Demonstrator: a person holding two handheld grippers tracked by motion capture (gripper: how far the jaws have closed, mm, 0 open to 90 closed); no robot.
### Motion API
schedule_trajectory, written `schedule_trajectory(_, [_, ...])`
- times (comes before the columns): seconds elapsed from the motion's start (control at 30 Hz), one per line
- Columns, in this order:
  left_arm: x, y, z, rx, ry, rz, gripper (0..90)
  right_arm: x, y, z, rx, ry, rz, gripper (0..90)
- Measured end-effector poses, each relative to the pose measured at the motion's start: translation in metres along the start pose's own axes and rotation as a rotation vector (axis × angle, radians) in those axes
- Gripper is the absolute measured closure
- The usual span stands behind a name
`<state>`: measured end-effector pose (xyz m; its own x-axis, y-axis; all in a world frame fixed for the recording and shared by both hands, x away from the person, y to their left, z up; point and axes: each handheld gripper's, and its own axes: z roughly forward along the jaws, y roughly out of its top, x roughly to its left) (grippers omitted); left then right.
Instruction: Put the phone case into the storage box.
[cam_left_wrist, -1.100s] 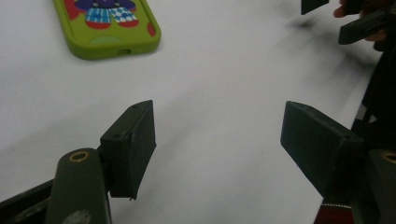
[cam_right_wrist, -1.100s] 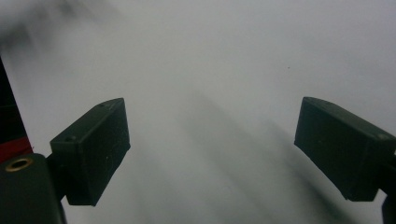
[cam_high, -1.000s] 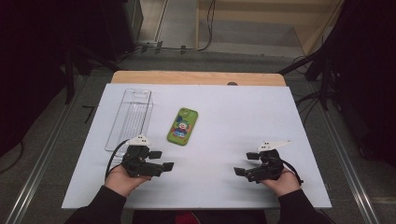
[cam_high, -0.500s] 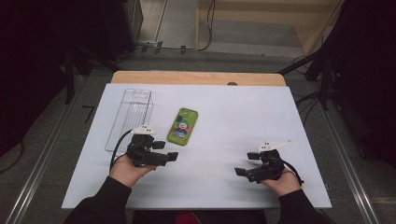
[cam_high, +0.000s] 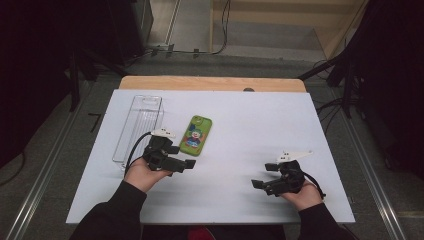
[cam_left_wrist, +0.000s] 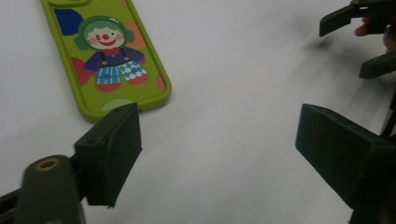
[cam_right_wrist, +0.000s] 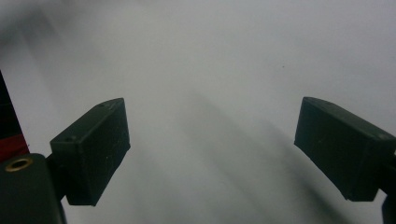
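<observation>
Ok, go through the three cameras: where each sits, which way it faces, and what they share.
High view: fixed above the person's side, looking forward and down on the table; both hands with left gripper and right gripper.
Left gripper view: rides the left gripper, along its open jaws, toward the green phone case.
Right gripper view: along open jaws over bare white surface.
Shared: high and left gripper views both show the phone case.

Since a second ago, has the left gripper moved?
Yes. In the high view the left gripper has gone up the table toward the green phone case, alongside the clear tray; its empty jaws have just been opening.
</observation>
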<state>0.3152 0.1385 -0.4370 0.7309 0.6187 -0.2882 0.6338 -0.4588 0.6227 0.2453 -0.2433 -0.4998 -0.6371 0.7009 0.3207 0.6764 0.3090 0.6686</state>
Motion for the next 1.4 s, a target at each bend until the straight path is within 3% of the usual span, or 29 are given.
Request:
schedule_trajectory(0.07, [0.000,0.003,0.003,0.013,0.002,0.004,13.5,0.000,0.000,0.000,0.001,-0.002,-0.001,8.7])
schedule_trajectory(0.13, [0.000,0.004,0.004,0.012,0.006,0.007,0.0,0.000,0.000,0.000,0.000,-0.003,-0.002,8.7])
schedule_trajectory(0.47, [0.003,0.018,0.015,0.019,0.041,0.004,0.0,0.000,0.000,-0.001,-0.005,-0.002,0.004,8.7])
schedule_trajectory(0.93, [0.013,0.033,0.024,-0.017,0.083,-0.046,0.0,0.000,0.000,-0.001,-0.007,-0.007,0.012,8.6])
schedule_trajectory(1.4, [0.023,0.047,0.033,-0.030,0.131,-0.067,0.0,-0.002,0.000,-0.002,-0.014,-0.016,0.017,8.7])
